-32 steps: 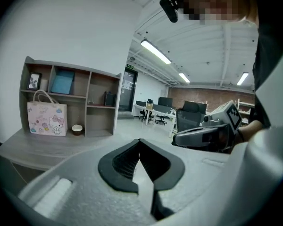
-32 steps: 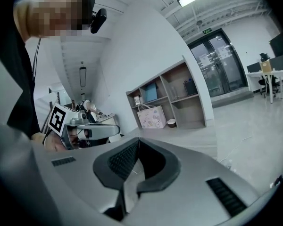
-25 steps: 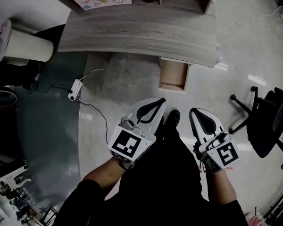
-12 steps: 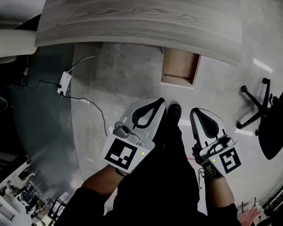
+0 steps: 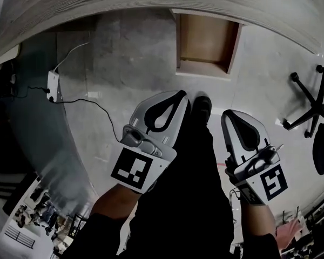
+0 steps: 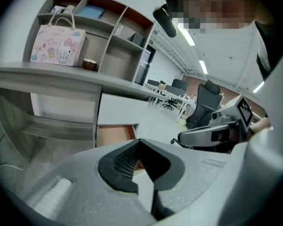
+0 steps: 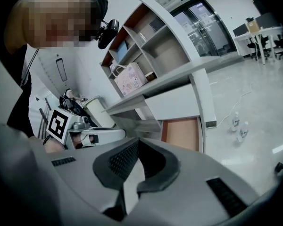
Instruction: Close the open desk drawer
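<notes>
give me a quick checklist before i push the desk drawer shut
1. drawer open, pulled out from under the desk: ok
2. nothing sticking out of the drawer: ok, the visible part is bare
3. left gripper jaws shut, empty: ok
4. right gripper jaws shut, empty: ok
5. a gripper touching the drawer front: not ok, both are short of it
6. way to the drawer clear: ok, cable lies to the left, chair base to the right

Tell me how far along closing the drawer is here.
Done: nothing yet; the drawer juts out open from under the desk. In hand: the left gripper and right gripper, jaws together and empty, hang short of it, touching nothing. Left: reach the drawer front and push it fully in.
</notes>
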Demonstrator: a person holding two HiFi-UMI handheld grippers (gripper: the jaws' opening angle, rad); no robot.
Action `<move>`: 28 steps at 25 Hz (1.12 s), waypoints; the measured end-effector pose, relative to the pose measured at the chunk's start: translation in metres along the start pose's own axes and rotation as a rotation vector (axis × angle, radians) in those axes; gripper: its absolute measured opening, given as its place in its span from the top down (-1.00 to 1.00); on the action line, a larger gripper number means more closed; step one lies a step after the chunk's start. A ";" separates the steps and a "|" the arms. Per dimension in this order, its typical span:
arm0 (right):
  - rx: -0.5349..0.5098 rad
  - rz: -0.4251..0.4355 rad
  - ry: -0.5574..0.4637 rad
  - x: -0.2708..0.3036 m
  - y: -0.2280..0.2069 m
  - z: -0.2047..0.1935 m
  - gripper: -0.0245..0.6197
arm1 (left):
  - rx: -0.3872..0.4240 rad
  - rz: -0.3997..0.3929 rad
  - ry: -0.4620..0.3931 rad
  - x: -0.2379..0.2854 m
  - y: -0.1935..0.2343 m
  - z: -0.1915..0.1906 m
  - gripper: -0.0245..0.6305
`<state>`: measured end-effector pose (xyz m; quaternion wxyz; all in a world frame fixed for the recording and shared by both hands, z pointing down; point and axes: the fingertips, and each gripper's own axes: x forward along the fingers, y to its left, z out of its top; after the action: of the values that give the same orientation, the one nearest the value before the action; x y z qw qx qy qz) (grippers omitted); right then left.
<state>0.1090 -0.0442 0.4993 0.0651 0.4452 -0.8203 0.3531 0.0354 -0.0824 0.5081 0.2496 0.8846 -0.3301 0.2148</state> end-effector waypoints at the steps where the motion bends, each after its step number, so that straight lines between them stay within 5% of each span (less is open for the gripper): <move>1: 0.004 -0.002 0.008 0.004 -0.006 -0.008 0.89 | 0.000 -0.002 0.007 0.006 0.002 -0.007 0.90; 14: 0.029 0.004 0.037 0.059 -0.054 -0.061 0.89 | 0.043 -0.044 0.048 0.069 0.017 -0.075 0.90; 28: 0.073 0.011 0.087 0.096 -0.077 -0.110 0.89 | -0.060 -0.056 0.158 0.112 0.039 -0.166 0.90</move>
<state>0.0886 -0.0676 0.6613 0.0825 0.4268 -0.8058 0.4020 0.0503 -0.0645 0.7111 0.3072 0.8658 -0.2910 0.2670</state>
